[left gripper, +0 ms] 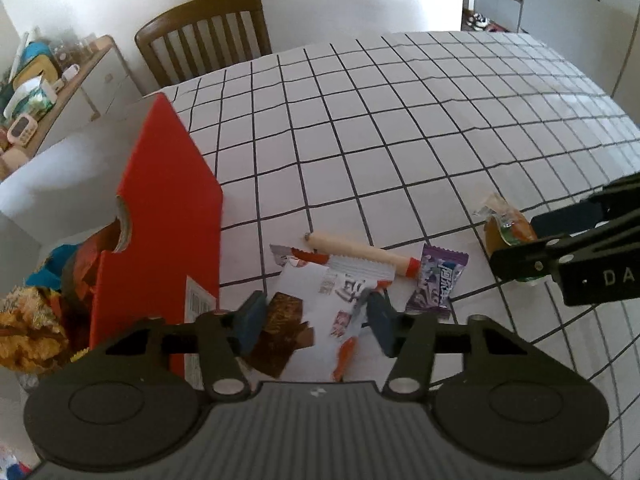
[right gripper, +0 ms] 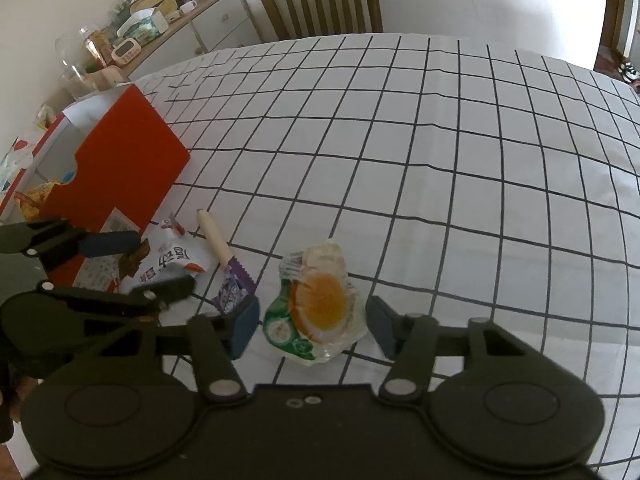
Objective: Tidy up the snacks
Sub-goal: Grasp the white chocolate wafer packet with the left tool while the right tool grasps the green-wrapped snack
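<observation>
A red box (left gripper: 168, 216) holding several snacks stands at the table's left edge; it also shows in the right wrist view (right gripper: 124, 164). My left gripper (left gripper: 316, 320) is open, its fingers on either side of a white and red snack packet (left gripper: 320, 300) and a brown wrapper (left gripper: 280, 328). A beige sausage stick (left gripper: 360, 254) and a purple candy packet (left gripper: 438, 280) lie just beyond. My right gripper (right gripper: 310, 326) is open around an orange jelly cup (right gripper: 320, 304), which sits on the cloth.
The table has a white cloth with a black grid (right gripper: 440, 160). A wooden chair (left gripper: 204, 32) stands at the far side. A cluttered sideboard (right gripper: 160, 28) is at the far left.
</observation>
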`<state>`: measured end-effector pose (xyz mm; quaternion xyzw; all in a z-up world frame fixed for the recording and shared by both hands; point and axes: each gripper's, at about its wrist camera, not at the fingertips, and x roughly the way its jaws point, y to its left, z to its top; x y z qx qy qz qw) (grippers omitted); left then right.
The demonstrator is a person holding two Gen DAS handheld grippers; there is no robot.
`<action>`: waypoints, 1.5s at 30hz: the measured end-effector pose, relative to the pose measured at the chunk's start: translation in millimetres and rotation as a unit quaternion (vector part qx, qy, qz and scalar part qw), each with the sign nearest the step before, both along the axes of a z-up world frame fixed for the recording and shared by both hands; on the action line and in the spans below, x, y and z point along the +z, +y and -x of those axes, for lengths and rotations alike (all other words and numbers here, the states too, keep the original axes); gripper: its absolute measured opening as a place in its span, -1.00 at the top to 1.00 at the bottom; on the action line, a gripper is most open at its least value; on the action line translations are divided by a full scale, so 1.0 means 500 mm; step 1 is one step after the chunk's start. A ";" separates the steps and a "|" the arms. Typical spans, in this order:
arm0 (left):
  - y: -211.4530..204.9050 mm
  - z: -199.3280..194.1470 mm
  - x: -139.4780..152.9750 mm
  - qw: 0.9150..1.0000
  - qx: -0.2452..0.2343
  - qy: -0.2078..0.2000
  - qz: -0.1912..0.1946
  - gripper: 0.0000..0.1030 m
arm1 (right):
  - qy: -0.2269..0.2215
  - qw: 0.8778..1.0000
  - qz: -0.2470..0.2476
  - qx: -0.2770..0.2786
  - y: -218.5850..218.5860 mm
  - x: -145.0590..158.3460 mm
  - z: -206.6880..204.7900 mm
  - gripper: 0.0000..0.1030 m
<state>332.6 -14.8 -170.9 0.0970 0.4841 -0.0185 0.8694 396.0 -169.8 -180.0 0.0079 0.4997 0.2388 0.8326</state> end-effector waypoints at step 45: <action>-0.027 0.072 -0.018 0.995 0.014 0.060 0.078 0.03 | -0.028 0.999 0.032 0.005 -0.037 0.021 0.094 0.30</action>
